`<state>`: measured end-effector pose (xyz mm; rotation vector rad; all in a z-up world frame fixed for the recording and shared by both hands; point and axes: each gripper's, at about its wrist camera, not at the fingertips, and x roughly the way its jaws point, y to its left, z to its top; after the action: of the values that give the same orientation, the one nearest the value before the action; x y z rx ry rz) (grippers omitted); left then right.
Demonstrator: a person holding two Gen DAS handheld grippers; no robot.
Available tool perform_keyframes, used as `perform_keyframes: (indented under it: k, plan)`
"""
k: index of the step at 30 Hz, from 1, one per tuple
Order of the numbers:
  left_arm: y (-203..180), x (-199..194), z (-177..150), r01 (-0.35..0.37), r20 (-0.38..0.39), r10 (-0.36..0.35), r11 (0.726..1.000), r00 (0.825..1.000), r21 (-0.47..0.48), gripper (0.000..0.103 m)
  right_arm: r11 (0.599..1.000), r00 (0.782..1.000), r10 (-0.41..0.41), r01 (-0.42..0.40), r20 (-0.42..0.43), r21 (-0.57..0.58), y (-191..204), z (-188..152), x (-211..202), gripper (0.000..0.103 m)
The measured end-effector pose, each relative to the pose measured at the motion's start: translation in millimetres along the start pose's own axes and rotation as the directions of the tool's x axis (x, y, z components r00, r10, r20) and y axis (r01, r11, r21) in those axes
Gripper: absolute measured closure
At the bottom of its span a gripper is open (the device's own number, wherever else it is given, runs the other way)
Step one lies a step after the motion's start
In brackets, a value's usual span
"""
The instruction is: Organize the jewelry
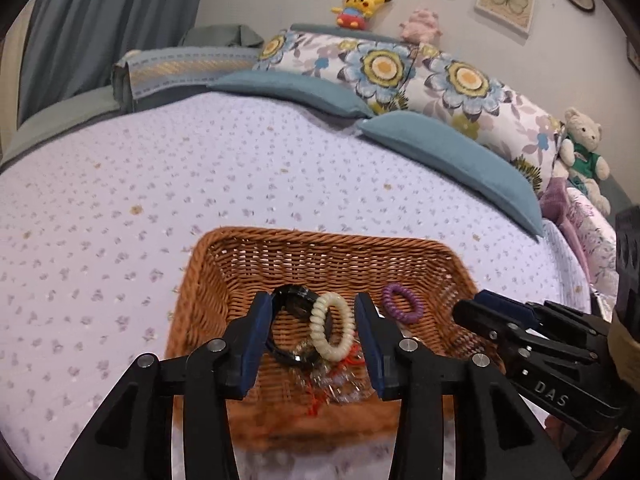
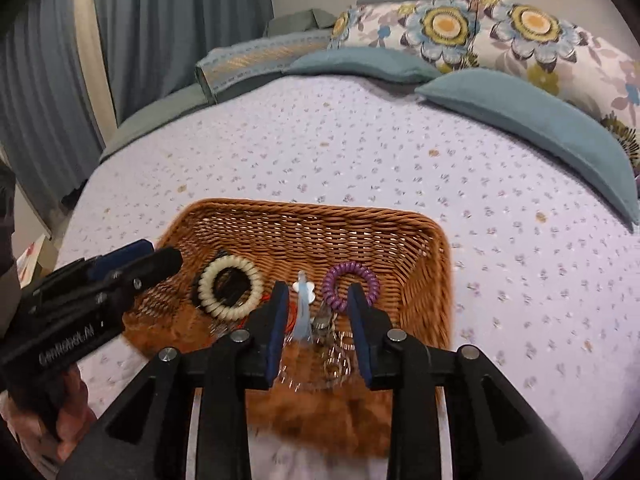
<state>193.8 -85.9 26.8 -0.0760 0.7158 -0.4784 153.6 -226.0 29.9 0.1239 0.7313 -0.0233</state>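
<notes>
Bedspread point(image 1: 200, 168) under a wicker basket point(image 1: 320, 240) holding the jewelry: cream coil band point(image 1: 332, 328), purple coil point(image 1: 402, 304), black bracelet point(image 1: 292, 296), loose chains. All look light, springy, tangle-prone; pinch a coil's rim. Left gripper point(image 1: 316, 340) and right gripper point(image 2: 318, 328) hover part-open, empty.

"DAS" stood in pale raised letters on the black body of the right hand-held gripper point(image 1: 486, 308). "GenRobot.AI" ran along the left hand-held gripper point(image 2: 160, 258), blurred. Wall picture print was too small to read.
</notes>
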Motion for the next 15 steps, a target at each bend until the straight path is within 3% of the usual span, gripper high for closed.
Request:
perform_keyframes:
  k: [3,5,7,9,15]
  plan:
    - [-5,-37,-9,0.003,0.037,-0.003,1.0,0.999,0.003,0.058,1.0,0.999,0.005,-0.004,0.041,-0.01,4,-12,-30,0.064]
    - [-7,-61,-17,0.001,0.061,-0.001,1.0,0.998,0.003,0.053,1.0,0.997,0.002,-0.001,0.077,-0.021,9,-27,-55,0.062]
    - [-11,-90,-33,-0.022,0.093,0.022,1.0,0.995,-0.001,0.038,1.0,0.995,0.0,0.003,0.099,-0.024,12,-37,-71,0.06]
    - [-16,-112,-49,-0.049,0.118,0.049,0.999,0.992,-0.004,0.035,1.0,0.992,-0.005,0.009,0.124,-0.03,17,-51,-88,0.057]
    - [-19,-136,-94,-0.139,0.135,0.141,0.99,0.981,-0.018,0.027,0.995,0.973,-0.054,0.072,0.225,-0.072,31,-85,-117,0.039]
